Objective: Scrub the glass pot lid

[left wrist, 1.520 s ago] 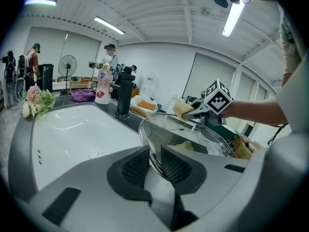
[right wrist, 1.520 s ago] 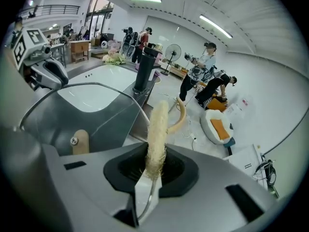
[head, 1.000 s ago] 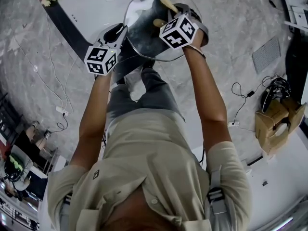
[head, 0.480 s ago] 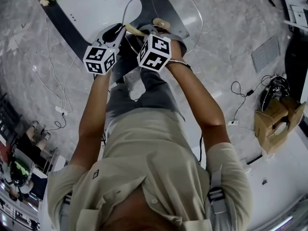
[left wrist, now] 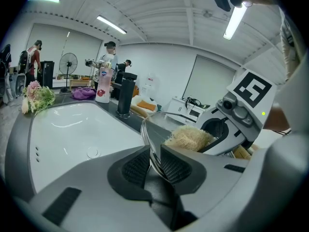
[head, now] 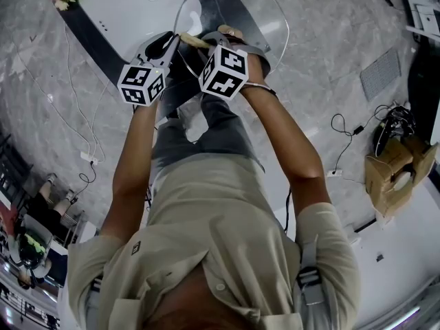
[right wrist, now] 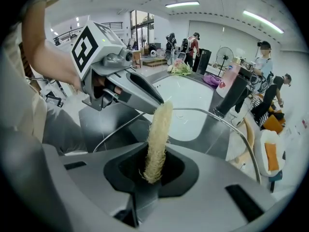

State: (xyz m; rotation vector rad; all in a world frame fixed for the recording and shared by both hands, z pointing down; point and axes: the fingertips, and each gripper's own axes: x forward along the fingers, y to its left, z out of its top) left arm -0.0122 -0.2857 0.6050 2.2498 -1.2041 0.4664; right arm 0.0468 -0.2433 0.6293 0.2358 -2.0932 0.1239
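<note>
— Both grippers busy?
— Yes. The left gripper (left wrist: 155, 151) clamps the rim of the glass pot lid (head: 265, 19), held above the white sink (left wrist: 63, 124). The right gripper (right wrist: 155, 166) pinches a loofah scrubber (right wrist: 158, 129), its tip against the lid.

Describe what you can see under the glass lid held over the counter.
Through the clear lid show a dark counter and part of a white sink. The right gripper and its scrubber hide what lies below its near edge.
</note>
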